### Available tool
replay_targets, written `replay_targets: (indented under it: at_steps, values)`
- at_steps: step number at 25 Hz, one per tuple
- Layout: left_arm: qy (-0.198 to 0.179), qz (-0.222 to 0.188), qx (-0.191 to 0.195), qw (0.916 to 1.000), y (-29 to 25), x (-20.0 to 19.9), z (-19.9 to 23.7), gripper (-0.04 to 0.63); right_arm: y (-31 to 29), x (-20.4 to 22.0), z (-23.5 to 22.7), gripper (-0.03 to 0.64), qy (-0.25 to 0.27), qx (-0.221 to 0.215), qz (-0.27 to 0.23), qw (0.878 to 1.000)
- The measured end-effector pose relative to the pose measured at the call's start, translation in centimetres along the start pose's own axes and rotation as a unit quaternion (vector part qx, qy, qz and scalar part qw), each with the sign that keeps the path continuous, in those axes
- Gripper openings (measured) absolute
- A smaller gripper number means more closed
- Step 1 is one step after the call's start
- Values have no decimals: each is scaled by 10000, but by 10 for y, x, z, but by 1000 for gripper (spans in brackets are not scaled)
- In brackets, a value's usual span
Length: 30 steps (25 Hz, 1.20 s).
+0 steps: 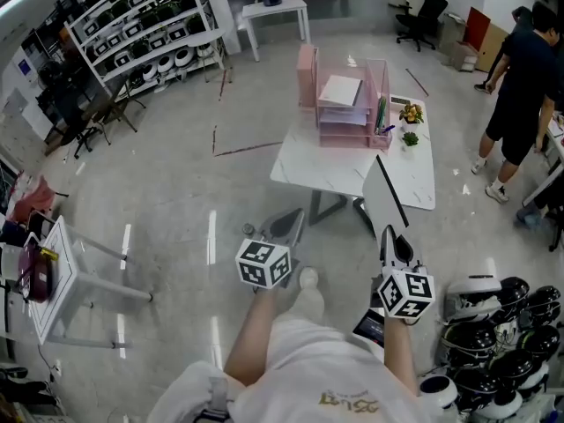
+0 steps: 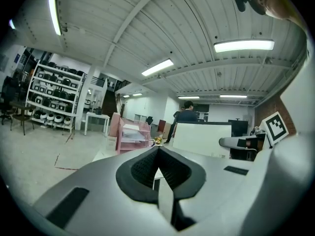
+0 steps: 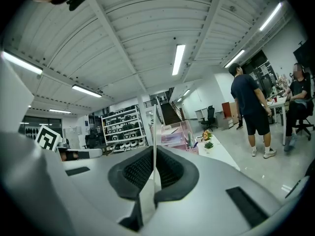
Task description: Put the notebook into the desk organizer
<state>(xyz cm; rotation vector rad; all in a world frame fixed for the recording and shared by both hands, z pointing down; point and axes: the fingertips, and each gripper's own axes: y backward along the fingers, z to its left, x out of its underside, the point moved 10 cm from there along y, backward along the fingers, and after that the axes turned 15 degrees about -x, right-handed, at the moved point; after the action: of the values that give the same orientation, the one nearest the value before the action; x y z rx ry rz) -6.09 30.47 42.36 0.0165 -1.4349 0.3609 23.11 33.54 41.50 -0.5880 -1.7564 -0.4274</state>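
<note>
- Right tongs (image 1: 388, 234), lower right of the head view: the jaws are pinched narrow on the lower edge of a thin white notebook with a dark edge (image 1: 381, 196). The notebook stands upright above them and shows edge-on between the jaws in the right gripper view.
- Left tongs (image 1: 286, 225), lower centre: the jaws are closed tip to tip with nothing between them.
- Notebook location: it is held in the air on the near side of a white marble-look table (image 1: 304, 170). Its upper part overlaps the table's near right corner in the picture, and it touches nothing but the tongs.
- Translucent pink plastic desk organizer (image 1: 348, 122), upper centre, at the far end of the table:
  - It is well apart from the notebook.
  - White paper (image 1: 340, 89) lies on its stacked trays.
  - Pens (image 1: 382, 113) stand in an upright compartment at its right.
  - Small potted plants (image 1: 410, 113) sit just beside it.
- Progress, as judged: the pick-up is done. Carrying the notebook over to the organizer, sliding it into a compartment and letting go all remain.
- Writing:
  - The marker cubes (image 1: 263, 263) carry black-and-white squares only, no letters.
  - There is gold print on the person's pale top at the bottom edge, but it cannot be read.
  - No brand is legible anywhere.
</note>
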Motion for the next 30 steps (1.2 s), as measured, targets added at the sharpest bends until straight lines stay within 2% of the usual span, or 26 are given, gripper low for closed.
replay_targets:
  at_steps: [7,20,24,30]
  values:
    - [78,6,126,9999,-91,-13,30,16,-79,-8,-45,20,70,49,-32,10000]
    - [89,12,759,9971,-299,-100,121,15,-261,-66,-110,20,130,559,-300,9979]
    - [82,-6,965,9953,-344,-112,137,17,-300,-71,-123,20,167,701,-340,9968]
    - [145,56,1142,9933,-379,-117,161,15,-339,-74,-126,20,291,822,-350,9956]
